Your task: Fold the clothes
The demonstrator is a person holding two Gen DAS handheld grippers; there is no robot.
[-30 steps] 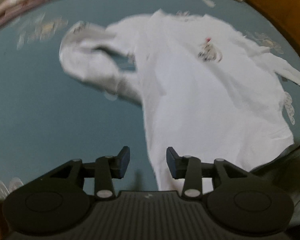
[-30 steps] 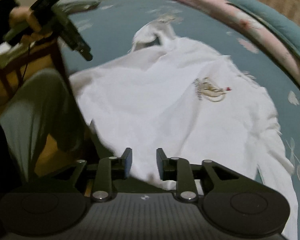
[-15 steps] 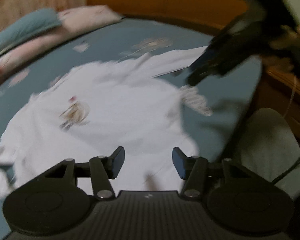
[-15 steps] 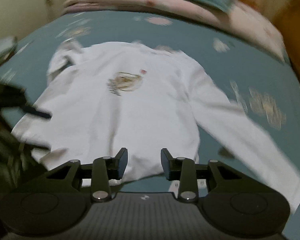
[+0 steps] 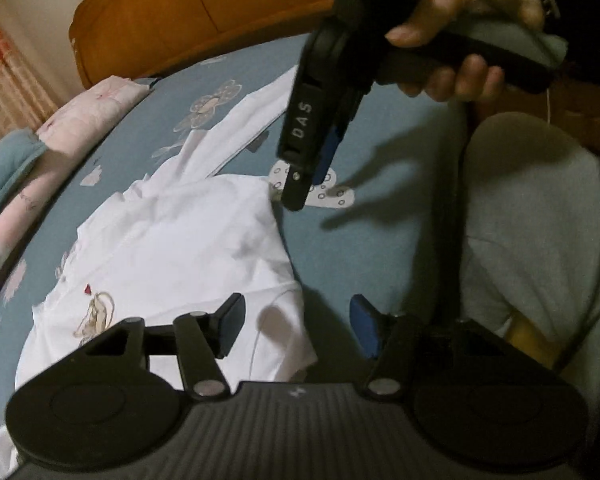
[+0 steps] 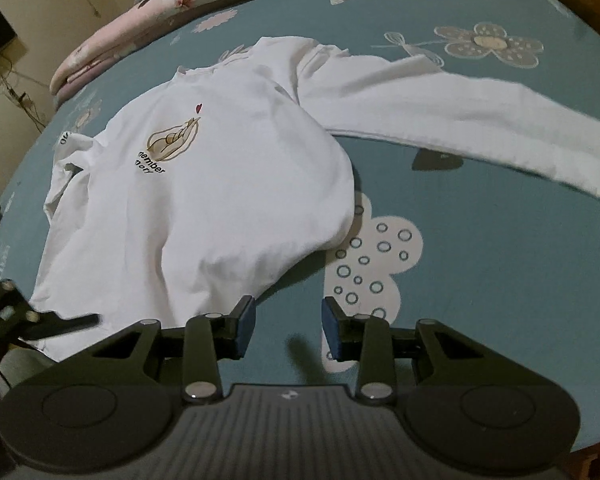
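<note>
Left claw [image 5: 296, 330]: you hold it with jaws spread wide and nothing between them. It hangs over the near right hem corner of the shirt, not touching the cloth as far as the left wrist view shows. Its dark blue pads [image 5: 233, 322] face each other across the gap.

Right claw [image 6: 287, 328]: you hold it moderately open, also with nothing in it. It hovers above bare bedsheet just right of the shirt's hem, with a white bubble-dotted flower print [image 6: 374, 258] ahead of it. In the left wrist view this same claw [image 5: 304, 168] shows from the side, pointing down at the sheet near the shirt's side edge, gripped by your right hand [image 5: 460, 32].

White long-sleeved shirt [image 6: 204, 192]: it lies face up on the bed, collar at the far side, hem toward you. A tan chest print with a small red heart and black lettering faces upward. One sleeve [image 6: 460, 120] stretches out flat to the right; the other is bunched up at the left shoulder.

Bedsheet [image 6: 500, 240]: blue-green with flower motifs.

Pink floral quilt [image 6: 148, 28]: rolled along the far edge of the bed.

Your grey-trousered knee [image 5: 540, 220]: at the right of the left wrist view.
</note>
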